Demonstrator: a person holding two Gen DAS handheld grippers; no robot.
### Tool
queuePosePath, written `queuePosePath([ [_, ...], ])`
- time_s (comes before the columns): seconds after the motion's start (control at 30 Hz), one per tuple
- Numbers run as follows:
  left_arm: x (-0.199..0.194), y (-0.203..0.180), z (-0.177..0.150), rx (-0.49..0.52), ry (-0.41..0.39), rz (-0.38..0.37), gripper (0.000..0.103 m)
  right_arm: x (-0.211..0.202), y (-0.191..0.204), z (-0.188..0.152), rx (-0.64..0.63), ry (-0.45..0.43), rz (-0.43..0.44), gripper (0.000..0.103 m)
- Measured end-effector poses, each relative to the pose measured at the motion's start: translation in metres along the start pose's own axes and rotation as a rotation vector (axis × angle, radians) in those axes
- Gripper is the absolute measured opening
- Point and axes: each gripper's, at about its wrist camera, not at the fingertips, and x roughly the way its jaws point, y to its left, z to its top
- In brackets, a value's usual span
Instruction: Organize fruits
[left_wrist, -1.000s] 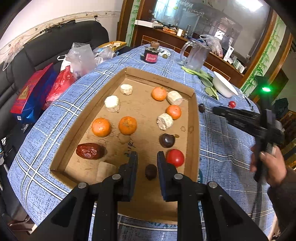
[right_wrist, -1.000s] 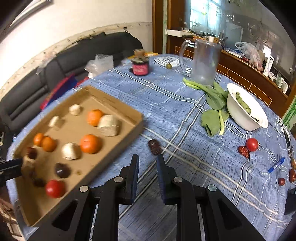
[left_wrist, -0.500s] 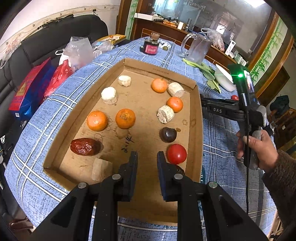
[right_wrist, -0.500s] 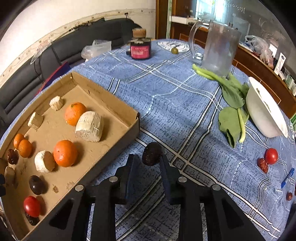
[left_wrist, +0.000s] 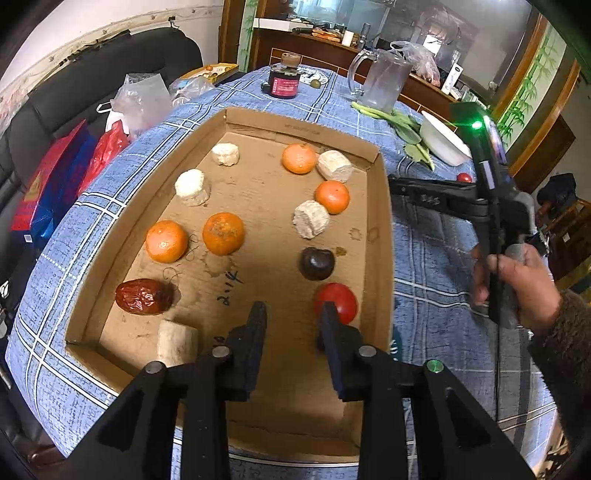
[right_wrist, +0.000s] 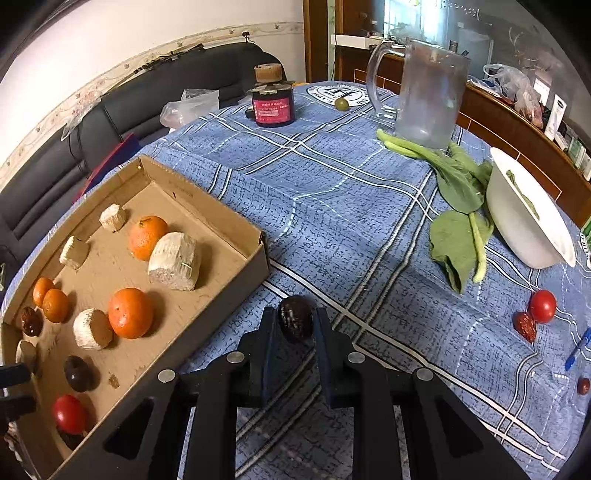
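A cardboard tray (left_wrist: 380, 221) on the blue checked cloth holds several oranges (left_wrist: 223, 233), pale root chunks (left_wrist: 311, 224), a red date (left_wrist: 142, 296), a dark chestnut (left_wrist: 316, 263) and a red tomato (left_wrist: 338, 301). My left gripper (left_wrist: 291, 319) is open and empty above the tray's near end. My right gripper (right_wrist: 293, 328) has its jaws around a dark date (right_wrist: 294, 322) on the cloth just right of the tray (right_wrist: 255, 254). It also shows in the left wrist view (left_wrist: 436, 192). A tomato (right_wrist: 542, 306) and a red date (right_wrist: 524, 326) lie at the far right.
A white bowl (right_wrist: 524, 221) and green leaves (right_wrist: 458, 218) lie to the right. A clear jug (right_wrist: 424, 96) and a dark jar (right_wrist: 273, 99) stand at the back. A blue pen (right_wrist: 578, 349) lies near the right edge. A black sofa with bags (left_wrist: 66, 166) is on the left.
My left gripper has pulled back and opened wider. My right gripper has moved forward and down, so the dark date now sits between its fingers.
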Motion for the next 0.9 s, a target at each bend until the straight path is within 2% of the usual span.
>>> queuePosePath([
  [0.17, -0.009, -0.017, 0.002, 0.054, -0.024, 0.006, 0.033, -0.001, -0.002, -0.002, 0.009, -0.034, -0.005, 0.021],
  [0.27, -0.010, -0.026, 0.005, 0.071, -0.028, 0.001, 0.038, -0.002, -0.005, -0.002, 0.023, -0.030, 0.030, 0.021],
  [0.57, -0.003, -0.056, 0.018, 0.124, -0.017, -0.020, 0.041, -0.003, -0.005, -0.004, 0.015, -0.054, 0.001, 0.021],
  [0.77, 0.011, -0.096, 0.043, 0.187, -0.028, -0.051, 0.042, -0.051, -0.042, -0.033, 0.081, -0.090, -0.017, 0.021],
  [0.9, 0.018, -0.100, 0.056, 0.156, -0.040, -0.061, 0.042, -0.092, -0.057, -0.049, 0.026, -0.105, -0.075, 0.021],
])
